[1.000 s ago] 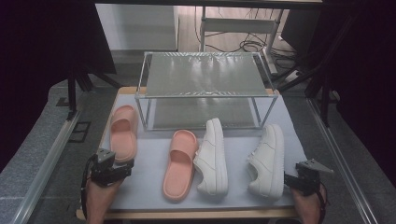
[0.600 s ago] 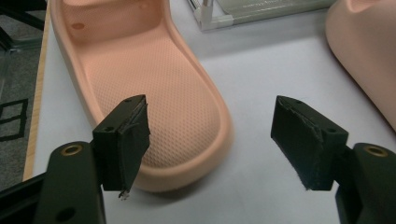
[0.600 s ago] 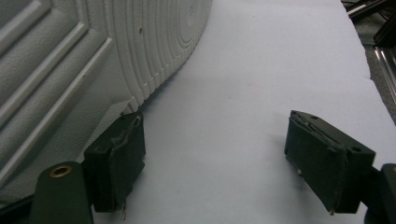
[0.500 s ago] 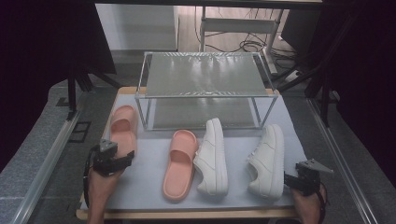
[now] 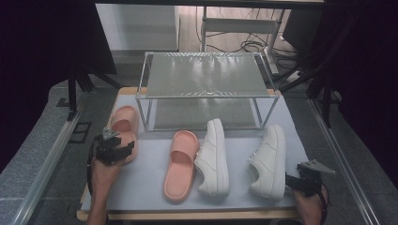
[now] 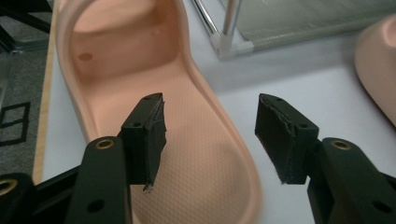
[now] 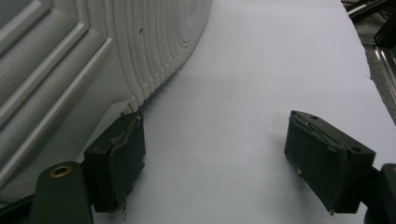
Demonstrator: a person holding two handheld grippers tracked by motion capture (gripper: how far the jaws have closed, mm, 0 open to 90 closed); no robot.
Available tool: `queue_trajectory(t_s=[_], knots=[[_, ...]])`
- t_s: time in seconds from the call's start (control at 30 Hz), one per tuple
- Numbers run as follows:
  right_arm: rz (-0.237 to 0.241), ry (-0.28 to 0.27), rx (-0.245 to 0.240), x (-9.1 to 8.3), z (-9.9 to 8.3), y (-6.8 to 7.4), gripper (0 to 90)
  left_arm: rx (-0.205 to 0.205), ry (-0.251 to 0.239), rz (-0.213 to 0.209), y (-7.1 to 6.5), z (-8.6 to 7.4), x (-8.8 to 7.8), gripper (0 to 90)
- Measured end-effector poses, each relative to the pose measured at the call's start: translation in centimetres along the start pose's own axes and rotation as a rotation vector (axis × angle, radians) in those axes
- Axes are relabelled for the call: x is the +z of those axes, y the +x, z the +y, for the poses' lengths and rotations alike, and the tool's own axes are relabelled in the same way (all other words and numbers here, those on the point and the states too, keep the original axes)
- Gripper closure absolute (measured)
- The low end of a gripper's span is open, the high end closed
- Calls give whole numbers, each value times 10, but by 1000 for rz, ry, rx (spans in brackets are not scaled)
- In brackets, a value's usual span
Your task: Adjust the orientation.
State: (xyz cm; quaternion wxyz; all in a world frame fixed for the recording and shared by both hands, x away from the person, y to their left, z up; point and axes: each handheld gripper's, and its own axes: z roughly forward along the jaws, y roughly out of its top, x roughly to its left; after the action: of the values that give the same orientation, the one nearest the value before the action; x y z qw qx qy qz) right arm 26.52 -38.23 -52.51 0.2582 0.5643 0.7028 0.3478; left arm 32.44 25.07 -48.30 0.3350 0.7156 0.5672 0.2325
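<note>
Pink rubber slide sandal (image 5: 123, 129) lies at the left edge of the grey-topped counter (image 5: 150, 178), just beside the wire-framed glass shelf rack (image 5: 204, 89); we see our left gripper (image 6: 210, 135) at its heel, fingers (image 6: 149, 135) having just been closing, one finger over the footbed and one outside the side wall, not yet pressing. Our right gripper (image 7: 210, 163) rests near the white leather sneaker (image 5: 270, 161), fingers apart on nothing.

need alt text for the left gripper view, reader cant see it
The left gripper, jaws apart, straddles the right rim of a pink slide sandal on a pale mat, one pad over its footbed. A metal rack's corner sits behind.
</note>
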Motion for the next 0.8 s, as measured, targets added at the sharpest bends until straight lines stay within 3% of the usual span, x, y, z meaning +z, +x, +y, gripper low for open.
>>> queue_trajectory(t_s=[0.37,0.63,0.8], knots=[[1,1,-1,0,0,0,201,-22,9,19,10,16,20,508],[0,0,-2,0,0,0,201,-9,24,18,8,29,33,530],[0,0,-2,0,0,0,201,-9,39,41,9,36,44,568]])
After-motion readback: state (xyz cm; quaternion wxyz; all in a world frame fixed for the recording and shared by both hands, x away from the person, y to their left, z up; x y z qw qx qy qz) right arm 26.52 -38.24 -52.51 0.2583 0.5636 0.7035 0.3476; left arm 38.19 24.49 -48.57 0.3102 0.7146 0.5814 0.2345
